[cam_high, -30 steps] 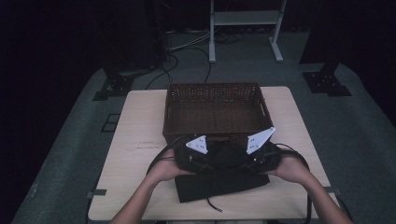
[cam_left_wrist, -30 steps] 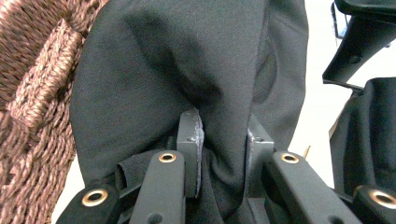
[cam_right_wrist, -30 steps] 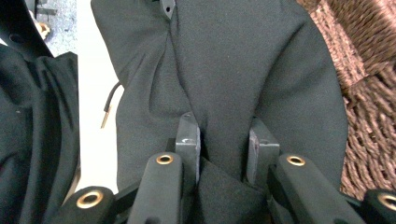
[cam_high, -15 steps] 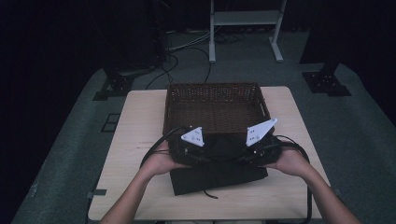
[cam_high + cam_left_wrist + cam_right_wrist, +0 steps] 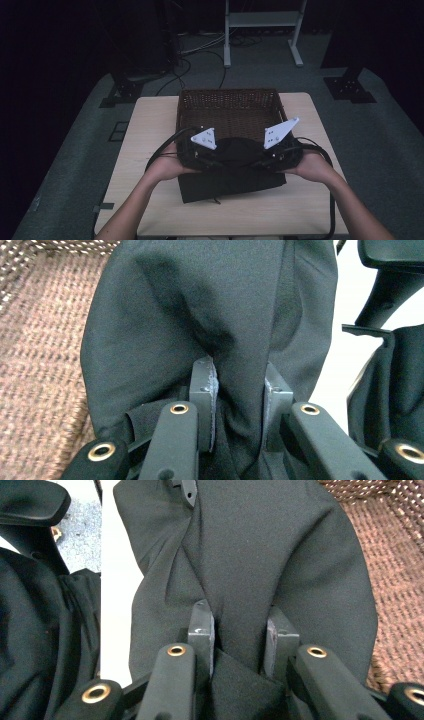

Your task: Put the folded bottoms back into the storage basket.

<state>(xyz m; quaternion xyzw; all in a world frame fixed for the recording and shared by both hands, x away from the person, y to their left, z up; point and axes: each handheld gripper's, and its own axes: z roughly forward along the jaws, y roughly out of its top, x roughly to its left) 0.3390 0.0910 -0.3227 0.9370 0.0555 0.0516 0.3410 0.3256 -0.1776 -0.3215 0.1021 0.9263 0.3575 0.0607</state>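
- You held the left gripper (image 5: pixel 212 159) at the near-left corner of the wicker basket (image 5: pixel 227 107); its jaws were closed most of the way, with a thick fold of the black cloth (image 5: pixel 235 152) pinched between them.
- In the left gripper view, that cloth (image 5: pixel 210 315) bunched up between the pads (image 5: pixel 206 390) and rose above them, with the basket's weave (image 5: pixel 40 355) beside it.
- You held the right gripper (image 5: pixel 272 159) at the basket's near-right corner, equally narrowed and clamped on another fold of the cloth.
- In the right gripper view, the cloth (image 5: pixel 260 555) filled the gap between the pads (image 5: pixel 202 630).
- The cloth hung stretched between your two grippers over the basket's near rim, its lower part trailing on the table (image 5: pixel 150 130) just in front of the basket.
- Your left hand (image 5: pixel 167 167) and right hand (image 5: pixel 312 167) sat in front of the basket's near corners.
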